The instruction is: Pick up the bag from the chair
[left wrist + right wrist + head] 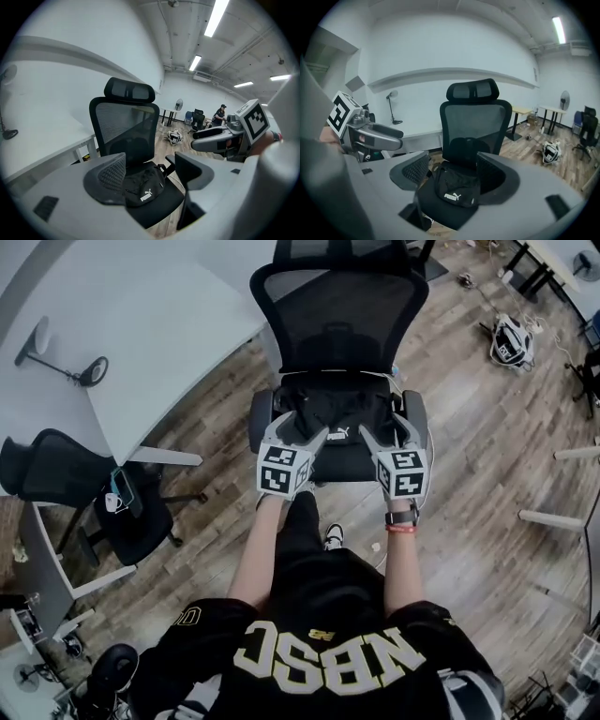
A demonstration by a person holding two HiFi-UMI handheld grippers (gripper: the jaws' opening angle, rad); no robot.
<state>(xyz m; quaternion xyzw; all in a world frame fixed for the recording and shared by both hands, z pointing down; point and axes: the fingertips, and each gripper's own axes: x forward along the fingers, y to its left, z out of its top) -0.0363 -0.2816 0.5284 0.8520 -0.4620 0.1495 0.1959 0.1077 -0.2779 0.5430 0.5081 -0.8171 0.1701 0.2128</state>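
The black bag (339, 416) lies on the seat of the chair (337, 320), stretched from side to side. The left tongs (298, 429) and the right tongs (392, 431) are both wide apart and hold nothing. They hang over the seat's front edge. The bag is just ahead and lower down, about as near to each.

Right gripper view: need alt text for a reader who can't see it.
A black bag with a white logo lies on the seat of a black mesh office chair, framed between the open right tongs, which do not touch it. The left tongs, also open, show at the left edge, with a white desk behind.
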